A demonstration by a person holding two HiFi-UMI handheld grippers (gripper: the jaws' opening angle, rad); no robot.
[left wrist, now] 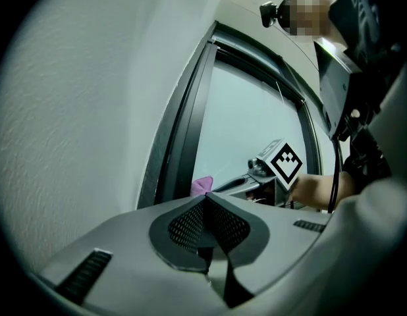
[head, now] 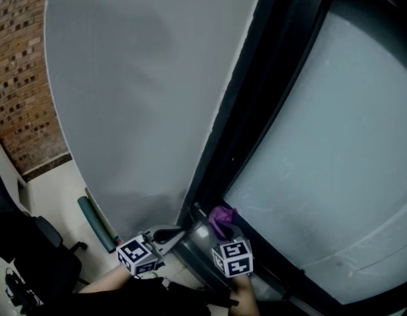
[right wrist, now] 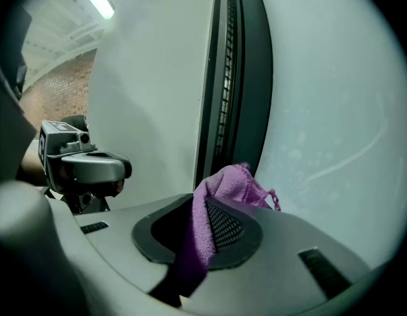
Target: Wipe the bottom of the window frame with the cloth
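A purple cloth (right wrist: 224, 189) is pinched in my right gripper (right wrist: 213, 206), its bunched end sticking out past the jaws toward the dark window frame (right wrist: 233, 84). In the head view the cloth (head: 221, 217) sits at the frame's lower part (head: 210, 196), with the right gripper (head: 217, 232) just below it. My left gripper (left wrist: 207, 199) is shut with nothing between its jaws; it shows at the bottom left of the head view (head: 174, 232), beside the right one. From the left gripper view I see the cloth (left wrist: 202, 185) and the right gripper's marker cube (left wrist: 282, 163).
A grey wall (head: 144, 97) runs left of the frame, frosted glass (head: 335, 143) to its right. A brick wall (head: 19, 78) stands at far left. A green rod (head: 93, 221) and a dark chair (head: 39, 249) are on the floor below left.
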